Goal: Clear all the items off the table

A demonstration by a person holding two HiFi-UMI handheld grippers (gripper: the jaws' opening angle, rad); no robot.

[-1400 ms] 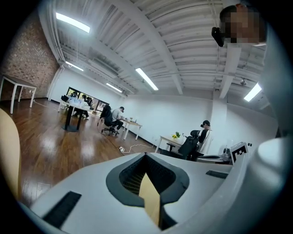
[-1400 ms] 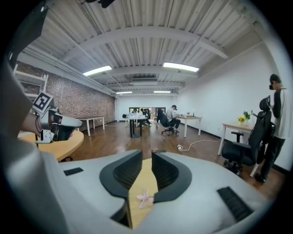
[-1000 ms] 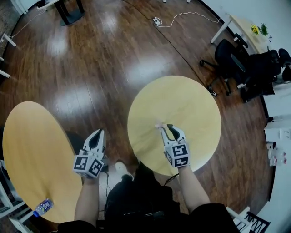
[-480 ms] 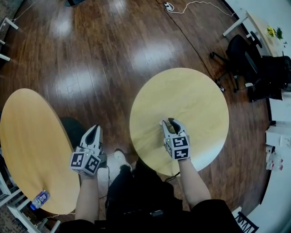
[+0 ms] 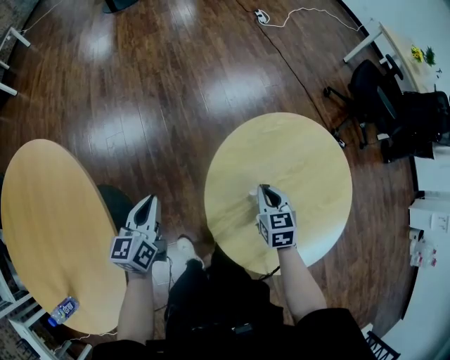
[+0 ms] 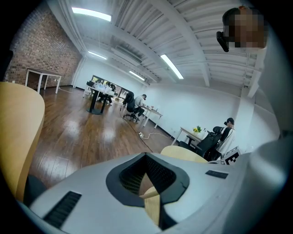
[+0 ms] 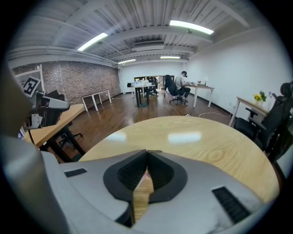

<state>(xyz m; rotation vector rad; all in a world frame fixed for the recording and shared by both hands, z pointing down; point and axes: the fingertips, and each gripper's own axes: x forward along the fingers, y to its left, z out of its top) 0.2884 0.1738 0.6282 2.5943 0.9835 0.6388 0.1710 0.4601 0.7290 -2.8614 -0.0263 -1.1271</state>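
My right gripper (image 5: 262,188) hangs over the near part of the round wooden table (image 5: 309,151). Its jaws are closing, and the tips meet in a shut line in the right gripper view (image 7: 147,151), low above the tabletop (image 7: 201,141). A tiny pale scrap (image 5: 253,191) shows at the left side of the tips; I cannot tell whether it is pinched. My left gripper (image 5: 147,203) is shut and holds nothing, over the floor between the two tables. Its tips touch in the left gripper view (image 6: 146,156).
A second round table (image 5: 49,211) lies at the left, with a small water bottle (image 5: 63,308) at its near edge. Black office chairs (image 5: 376,95) stand at the far right, and a white cable (image 5: 285,14) lies on the floor beyond. My shoe (image 5: 187,246) is by the table's near edge.
The right gripper's jaws have closed; a second ago they stood apart next to the pale scrap. It has shifted slightly right. The left gripper has kept its place.
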